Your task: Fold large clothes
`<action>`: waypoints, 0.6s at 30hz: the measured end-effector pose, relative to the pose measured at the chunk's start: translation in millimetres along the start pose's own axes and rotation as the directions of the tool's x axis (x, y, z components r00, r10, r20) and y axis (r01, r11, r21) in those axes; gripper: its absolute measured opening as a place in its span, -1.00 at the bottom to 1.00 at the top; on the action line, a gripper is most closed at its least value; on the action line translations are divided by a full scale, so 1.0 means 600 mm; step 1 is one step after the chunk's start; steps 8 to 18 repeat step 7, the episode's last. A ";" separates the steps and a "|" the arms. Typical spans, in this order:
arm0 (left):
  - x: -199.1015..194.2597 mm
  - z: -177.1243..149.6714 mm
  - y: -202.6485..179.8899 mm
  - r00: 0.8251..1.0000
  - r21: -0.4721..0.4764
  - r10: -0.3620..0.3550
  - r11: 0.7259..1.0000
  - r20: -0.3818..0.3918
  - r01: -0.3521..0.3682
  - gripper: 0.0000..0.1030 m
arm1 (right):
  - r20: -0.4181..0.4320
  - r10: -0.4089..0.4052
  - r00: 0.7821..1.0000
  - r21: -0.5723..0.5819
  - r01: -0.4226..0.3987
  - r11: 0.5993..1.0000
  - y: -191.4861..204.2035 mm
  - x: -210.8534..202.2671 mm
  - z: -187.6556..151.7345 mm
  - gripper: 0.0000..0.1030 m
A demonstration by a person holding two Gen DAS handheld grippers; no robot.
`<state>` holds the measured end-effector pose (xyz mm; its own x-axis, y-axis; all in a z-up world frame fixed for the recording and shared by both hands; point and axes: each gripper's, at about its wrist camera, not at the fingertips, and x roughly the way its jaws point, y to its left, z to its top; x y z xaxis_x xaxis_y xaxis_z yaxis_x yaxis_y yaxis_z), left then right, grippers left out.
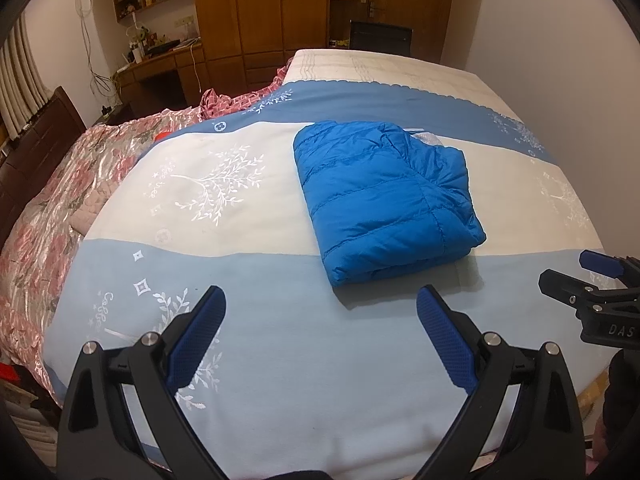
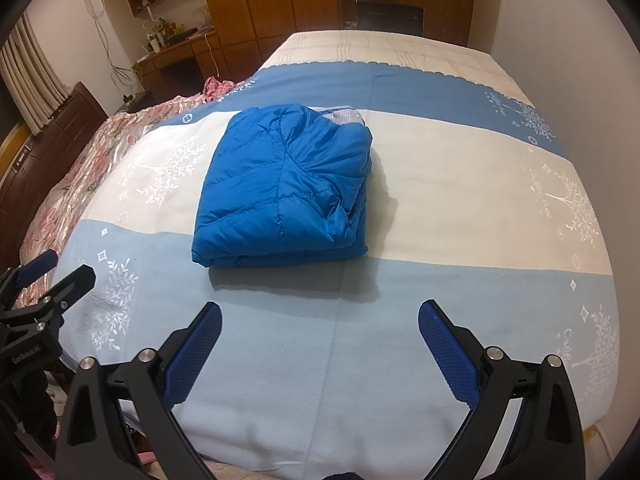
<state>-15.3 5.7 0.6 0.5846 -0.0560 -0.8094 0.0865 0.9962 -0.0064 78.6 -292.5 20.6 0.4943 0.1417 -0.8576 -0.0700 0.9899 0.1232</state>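
A blue quilted puffer jacket (image 1: pixel 384 196) (image 2: pixel 284 188) lies folded into a thick rectangular bundle on the bed, across the white and pale blue bands of the blanket (image 1: pixel 280 340) (image 2: pixel 440 200). My left gripper (image 1: pixel 320 304) is open, hanging over the pale blue band short of the jacket's near edge, nothing between its fingers. My right gripper (image 2: pixel 320 316) is open too, just in front of the bundle, holding nothing. Each gripper also shows in the other's view: the right gripper (image 1: pixel 576 268) at the right edge, the left gripper (image 2: pixel 68 266) at the left edge.
A shiny pink floral quilt (image 1: pixel 60 208) (image 2: pixel 92 160) is bunched along the bed's left side beside a dark wooden headboard (image 1: pixel 24 152). Wooden wardrobes (image 1: pixel 260 4), a cluttered desk (image 1: pixel 160 56) and a black chair (image 1: pixel 380 38) stand beyond the bed. A white wall (image 2: pixel 568 40) runs along the right.
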 end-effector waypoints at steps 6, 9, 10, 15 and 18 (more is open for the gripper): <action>0.001 0.003 0.000 1.000 0.003 -0.001 1.000 -0.004 0.001 0.86 | 0.000 -0.001 1.000 0.000 0.001 1.000 0.000 0.002 0.000 0.92; 0.001 0.003 0.000 1.000 0.004 -0.001 1.000 -0.004 0.001 0.86 | 0.000 0.000 1.000 0.000 0.000 1.000 0.000 0.002 0.000 0.92; 0.001 0.003 0.000 1.000 0.004 -0.001 1.000 -0.004 0.001 0.86 | 0.000 0.000 1.000 0.000 0.000 1.000 0.000 0.002 0.000 0.92; 0.001 0.003 0.000 1.000 0.004 -0.001 1.000 -0.004 0.001 0.86 | 0.000 0.000 1.000 0.000 0.000 1.000 0.000 0.002 0.000 0.92; 0.001 0.003 0.000 1.000 0.004 -0.001 1.000 -0.004 0.001 0.86 | 0.000 0.000 1.000 0.000 0.000 1.000 0.000 0.002 0.000 0.92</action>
